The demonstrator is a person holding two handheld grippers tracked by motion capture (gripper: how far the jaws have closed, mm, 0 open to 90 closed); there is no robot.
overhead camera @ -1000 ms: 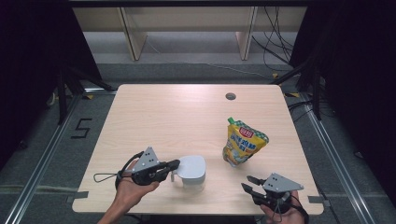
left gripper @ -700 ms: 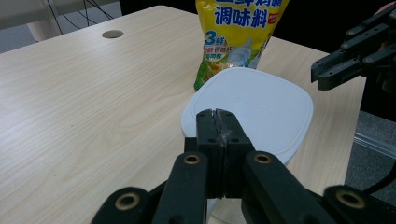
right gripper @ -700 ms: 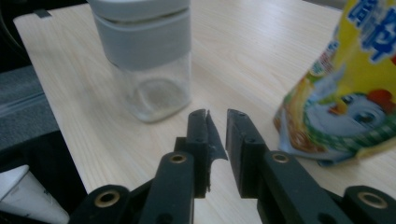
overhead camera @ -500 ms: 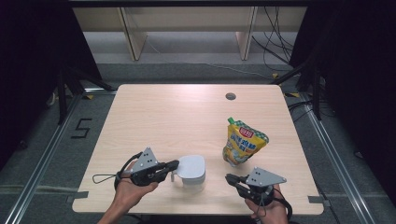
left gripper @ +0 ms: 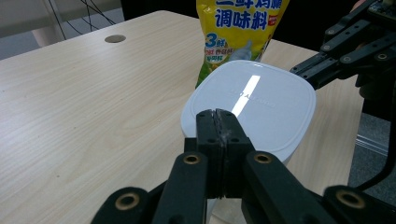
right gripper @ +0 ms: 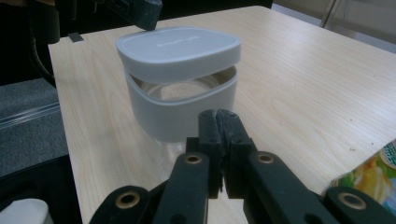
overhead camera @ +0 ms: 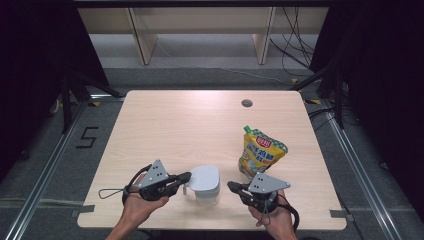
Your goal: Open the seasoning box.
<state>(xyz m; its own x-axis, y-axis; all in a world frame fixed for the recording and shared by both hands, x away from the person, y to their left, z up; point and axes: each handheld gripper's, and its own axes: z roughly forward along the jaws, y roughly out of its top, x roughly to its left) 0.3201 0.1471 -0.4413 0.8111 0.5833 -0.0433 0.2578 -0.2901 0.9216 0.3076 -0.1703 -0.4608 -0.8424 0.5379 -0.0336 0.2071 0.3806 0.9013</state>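
Near the front edge of the tabletop [overhead camera: 165,125], in the high view, a white lidded container [overhead camera: 205,181] is seen between the two tongs. The left tongs [overhead camera: 185,177] are held by the left hand [overhead camera: 142,200] and point toward the container's left side, tips at or just beside it; contact cannot be told from above. The right tongs [overhead camera: 233,187] are held by the right hand [overhead camera: 270,212] and point at the container's right side, a small gap showing. A yellow seasoning pouch [overhead camera: 259,155] stands upright just behind and to the right of the container. A round cable hole [overhead camera: 246,103] is noted near the far edge.

Left gripper view: the left tongs [left gripper: 217,122] are pressed together, nothing seen between them, tips at the near rim of the container's lid [left gripper: 254,105]. The pouch [left gripper: 236,35] rises just behind the lid. The other gripper's black jaws [left gripper: 327,63] are seen at the right, close beside the lid.

Right gripper view: the right tongs [right gripper: 218,122] have just been closing and are now pressed together, empty, just short of the container [right gripper: 180,100]. The lid [right gripper: 178,46] sits raised and tilted on the body, a gap left open under it through which pale powder [right gripper: 180,92] is seen. A corner of the pouch [right gripper: 369,179] shows at lower right.
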